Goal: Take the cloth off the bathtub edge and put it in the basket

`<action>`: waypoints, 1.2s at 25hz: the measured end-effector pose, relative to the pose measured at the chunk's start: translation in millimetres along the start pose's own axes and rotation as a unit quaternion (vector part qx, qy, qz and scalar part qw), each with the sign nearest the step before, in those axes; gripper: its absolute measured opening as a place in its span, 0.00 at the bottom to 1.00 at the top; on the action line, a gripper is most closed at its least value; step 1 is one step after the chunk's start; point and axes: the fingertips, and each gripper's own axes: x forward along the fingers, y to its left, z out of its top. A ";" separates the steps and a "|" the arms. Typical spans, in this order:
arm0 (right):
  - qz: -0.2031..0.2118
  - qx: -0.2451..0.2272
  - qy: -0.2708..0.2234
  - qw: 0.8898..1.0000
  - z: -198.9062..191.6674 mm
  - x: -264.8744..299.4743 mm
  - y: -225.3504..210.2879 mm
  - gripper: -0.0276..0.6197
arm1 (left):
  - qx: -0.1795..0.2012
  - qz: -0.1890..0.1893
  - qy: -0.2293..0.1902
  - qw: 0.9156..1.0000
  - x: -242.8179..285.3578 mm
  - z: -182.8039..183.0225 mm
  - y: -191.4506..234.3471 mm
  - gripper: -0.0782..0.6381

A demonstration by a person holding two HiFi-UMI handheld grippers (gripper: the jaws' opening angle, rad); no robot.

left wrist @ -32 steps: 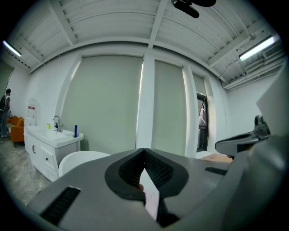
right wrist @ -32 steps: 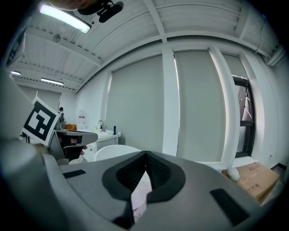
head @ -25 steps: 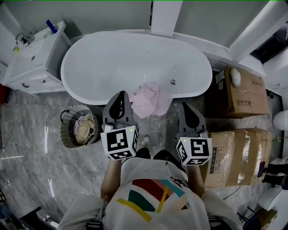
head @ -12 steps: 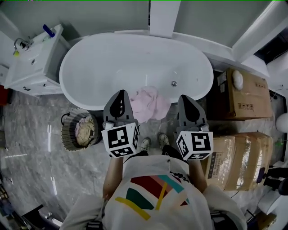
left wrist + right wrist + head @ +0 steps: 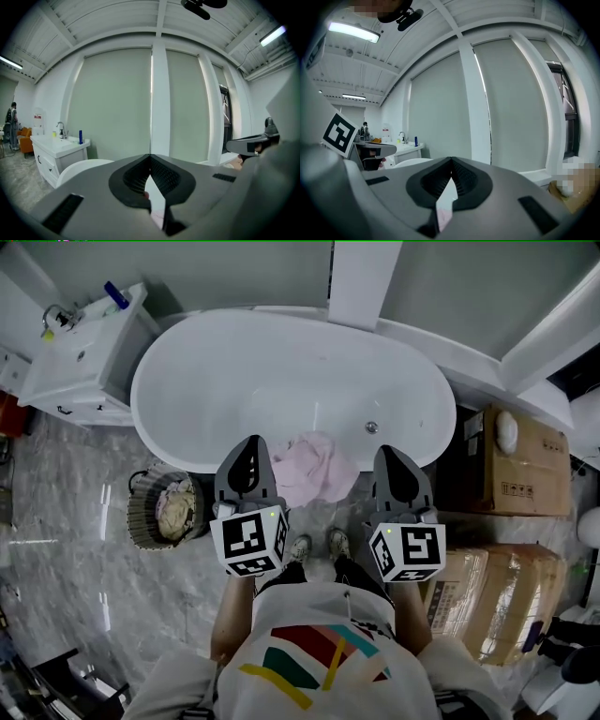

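Found pink cloth (image 5: 314, 465) draped on bathtub (image 5: 244, 381) near edge, not yet taken; basket (image 5: 134, 514) beside bathtub's left end. Found L gripper (image 5: 251, 442) & R gripper (image 5: 394, 454) closed, empty.

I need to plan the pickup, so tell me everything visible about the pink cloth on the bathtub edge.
The pink cloth is soft-looking fabric, crumpled in uneven folds. It drapes over the near rim of the white bathtub, partly hanging down the outer side. In the head view it shows between the left hand-held gripper and right hand-held gripper, both shut, neither holding it.
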 end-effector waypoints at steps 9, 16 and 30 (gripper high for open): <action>0.015 -0.020 -0.004 1.000 -52.6 68.4 -21.4 0.06 | -0.007 0.010 0.038 0.999 55.4 -92.6 13.5 0.13; 0.036 -0.022 0.022 0.999 -143.9 116.0 -19.0 0.06 | -0.025 0.033 0.069 0.997 84.9 -191.0 27.7 0.13; 0.063 0.008 0.106 0.992 -298.3 130.5 -14.0 0.06 | -0.062 0.085 0.119 0.987 81.0 -309.8 43.8 0.13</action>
